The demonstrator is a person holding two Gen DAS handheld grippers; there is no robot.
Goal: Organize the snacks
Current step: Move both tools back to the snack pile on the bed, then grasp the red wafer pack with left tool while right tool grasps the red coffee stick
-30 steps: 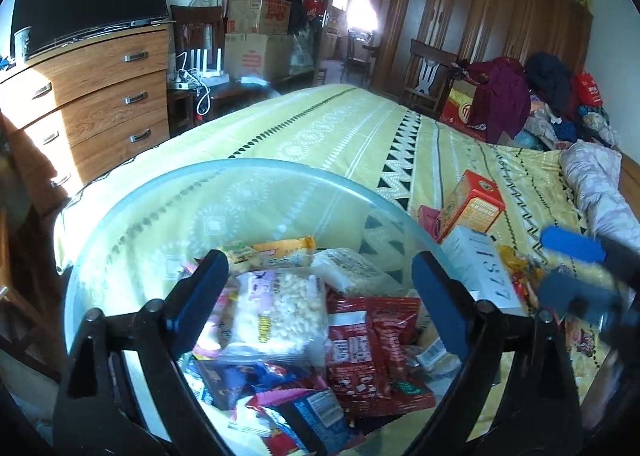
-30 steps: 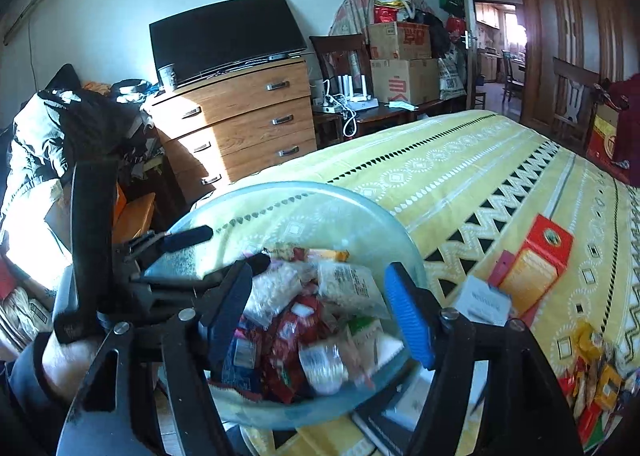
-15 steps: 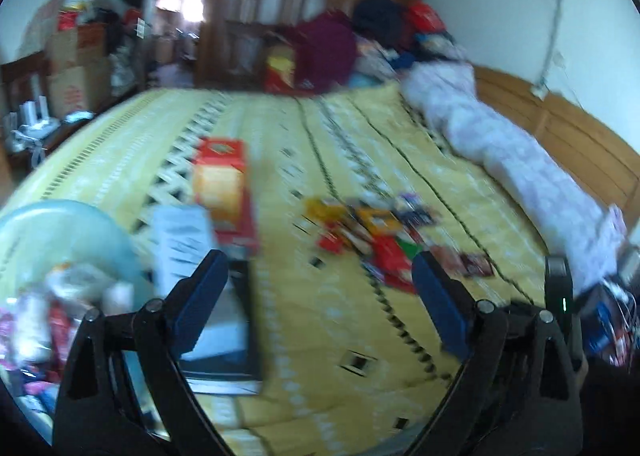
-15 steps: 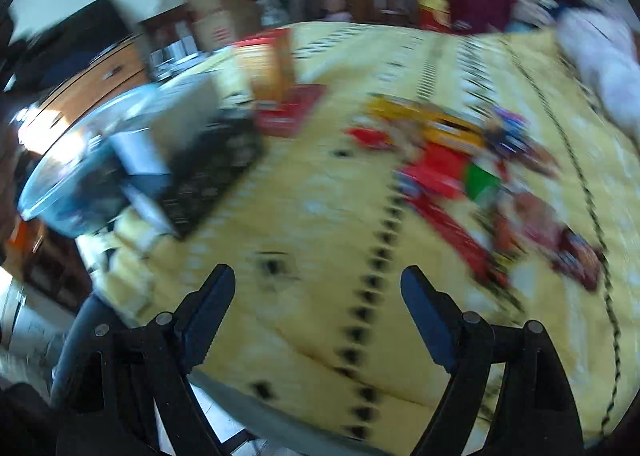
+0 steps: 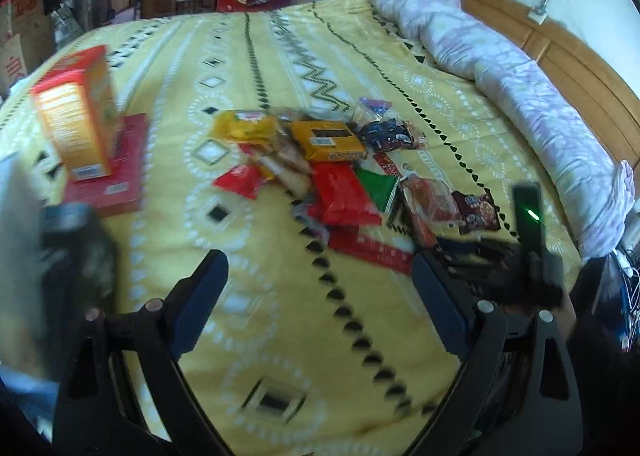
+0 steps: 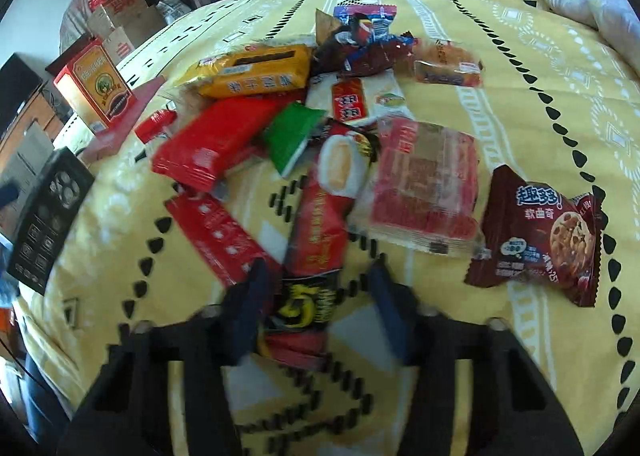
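Right claw [image 6: 316,296] is down low over the near edge of the snack pile [image 6: 340,128] on the bed [image 6: 540,96], jaws narrowed around the black-and-yellow end of a long red packet [image 6: 316,240] — they look like they're closing, but I can't tell for sure if the pads are touching the wrapper yet, it's blurry. To do this grab well I'd say squeeze only that one packet: the red bar [image 6: 216,232] sits right beside the left finger and other wrappers overlap the packet's far end, so lift slowly and straight up so nothing gets dragged along. The packet is thin and crinkly, so probably pinch across the middle of its width, not the sealed tip. Left claw [image 5: 320,296] hangs wide and empty above bare bedspread near the bed's front edge, pointed at the pile — well short of it. The orange box [image 5: 76,120] stands on a flat red box [image 5: 120,172] off toward the left side of the bed.
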